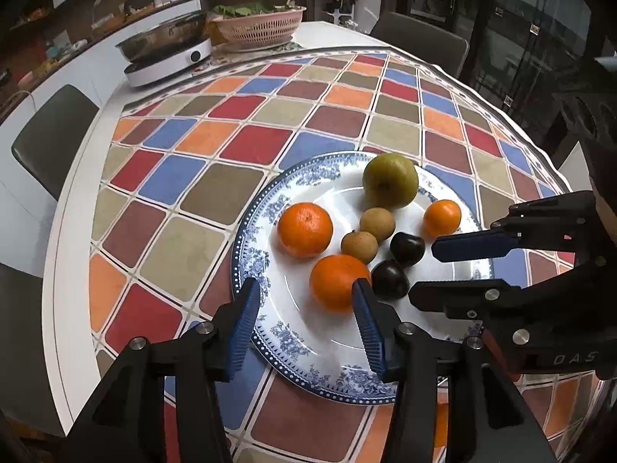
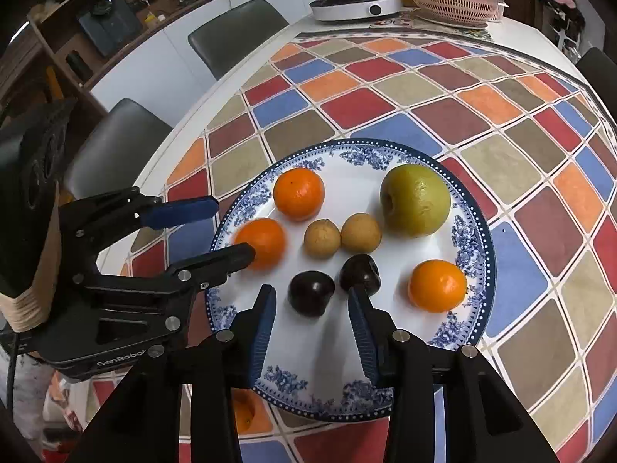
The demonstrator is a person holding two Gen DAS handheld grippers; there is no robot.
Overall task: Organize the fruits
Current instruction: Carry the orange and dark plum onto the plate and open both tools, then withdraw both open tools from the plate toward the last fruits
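Your tablecloth (image 1: 246, 142) of coloured squares carries the blue-and-white plate (image 1: 270, 231) just ahead of both grippers; on it, beyond your left gripper (image 1: 304, 308), lie the green-yellow apple (image 1: 390, 180) farthest off, three oranges, two tan longans (image 1: 377, 223) at the middle and two dark plums (image 1: 389, 279). Your left gripper stands spread with nothing between its pads; the nearest orange (image 1: 337, 281) sits just ahead of its right finger, whether touching I cannot tell. Your right gripper (image 2: 312, 308) is likewise spread and pinching nothing; one plum (image 2: 311, 292) lies just beyond the gap, the other (image 2: 359, 272) at its right fingertip. The right wrist view alone shows another orange (image 2: 245, 413) below the table edge beside your gripper; the left view alone shows a dark glass door (image 1: 520, 31).
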